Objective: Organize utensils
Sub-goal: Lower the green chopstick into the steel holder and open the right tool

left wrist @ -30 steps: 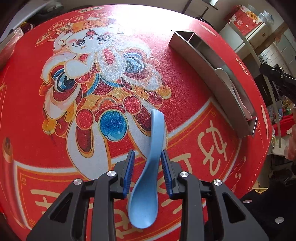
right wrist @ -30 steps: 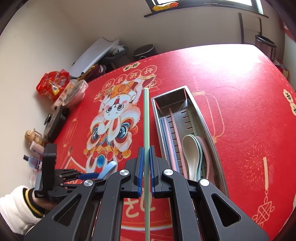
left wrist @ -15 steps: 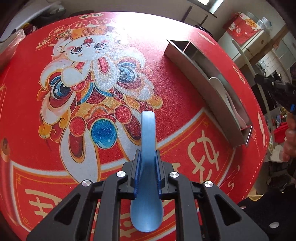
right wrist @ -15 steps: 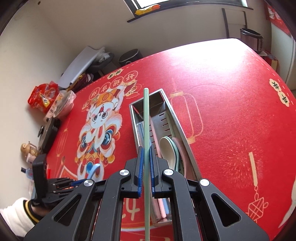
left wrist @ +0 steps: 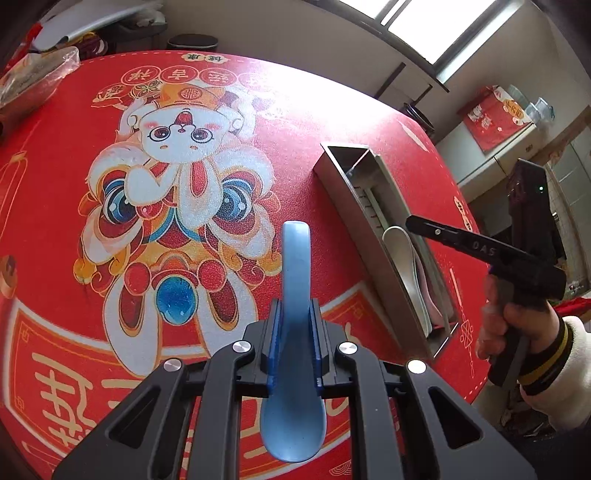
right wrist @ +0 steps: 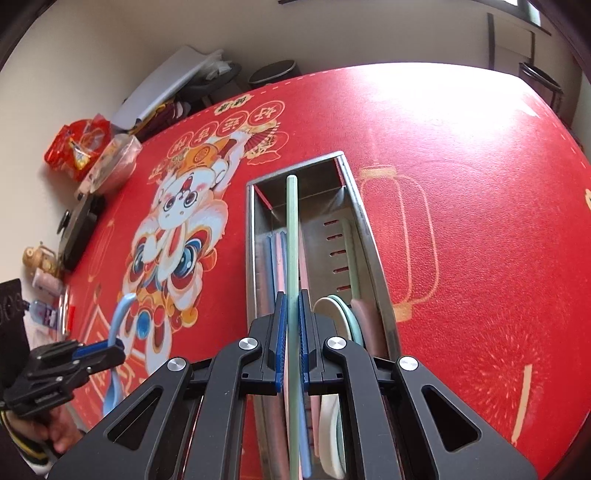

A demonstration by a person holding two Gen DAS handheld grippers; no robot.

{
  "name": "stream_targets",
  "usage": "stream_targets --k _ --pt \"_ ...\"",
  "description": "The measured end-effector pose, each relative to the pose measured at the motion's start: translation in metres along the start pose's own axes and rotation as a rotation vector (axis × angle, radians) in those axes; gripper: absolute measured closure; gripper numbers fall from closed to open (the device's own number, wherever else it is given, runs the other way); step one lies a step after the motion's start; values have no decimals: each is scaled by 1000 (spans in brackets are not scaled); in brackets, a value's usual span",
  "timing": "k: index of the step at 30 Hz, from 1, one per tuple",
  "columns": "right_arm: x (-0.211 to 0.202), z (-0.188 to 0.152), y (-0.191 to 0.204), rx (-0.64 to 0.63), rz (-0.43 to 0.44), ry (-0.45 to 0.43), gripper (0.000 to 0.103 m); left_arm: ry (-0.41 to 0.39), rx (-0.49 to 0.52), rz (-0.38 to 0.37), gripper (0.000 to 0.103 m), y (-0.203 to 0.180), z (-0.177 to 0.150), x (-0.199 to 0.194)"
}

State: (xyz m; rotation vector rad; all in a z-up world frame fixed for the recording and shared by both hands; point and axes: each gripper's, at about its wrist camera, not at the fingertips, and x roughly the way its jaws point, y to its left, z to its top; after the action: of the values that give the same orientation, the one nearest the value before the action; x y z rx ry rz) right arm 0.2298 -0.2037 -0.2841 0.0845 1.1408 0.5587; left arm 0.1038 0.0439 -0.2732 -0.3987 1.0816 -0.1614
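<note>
- Red tablecloth (right wrist: 461, 229) covered the table, printed with a cartoon lion-dance figure (right wrist: 177, 236) and gold lanterns.
- Red snack packet (right wrist: 75, 147) lay at the far left edge, touching a clear plastic bag (right wrist: 110, 164).
- Black round lid (right wrist: 75, 236) sat nearer, along the same edge.
- Small figurine (right wrist: 35, 258) stood just past it.
- Dark round bin (right wrist: 273, 72) stood beyond the table, by the wall.
- Window (left wrist: 436, 26) glowed bright, upper right.
- Red hanging cloth (left wrist: 495, 118) draped over a pale cabinet.

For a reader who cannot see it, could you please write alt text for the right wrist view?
The right gripper holds a pale green chopstick lengthwise above a steel utensil tray that holds chopsticks and spoons, on a red printed tablecloth. At lower left, the left gripper grips a blue spoon.
</note>
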Motion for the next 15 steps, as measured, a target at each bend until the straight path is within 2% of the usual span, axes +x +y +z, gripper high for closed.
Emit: stream_targets --k 9,15 --pt "28 1 -2 0 26 90 97 -28 -51 9 89 -16 5 -2" --pt "32 -1 -4 0 55 117 96 -27 -54 14 89 -29 6 3"
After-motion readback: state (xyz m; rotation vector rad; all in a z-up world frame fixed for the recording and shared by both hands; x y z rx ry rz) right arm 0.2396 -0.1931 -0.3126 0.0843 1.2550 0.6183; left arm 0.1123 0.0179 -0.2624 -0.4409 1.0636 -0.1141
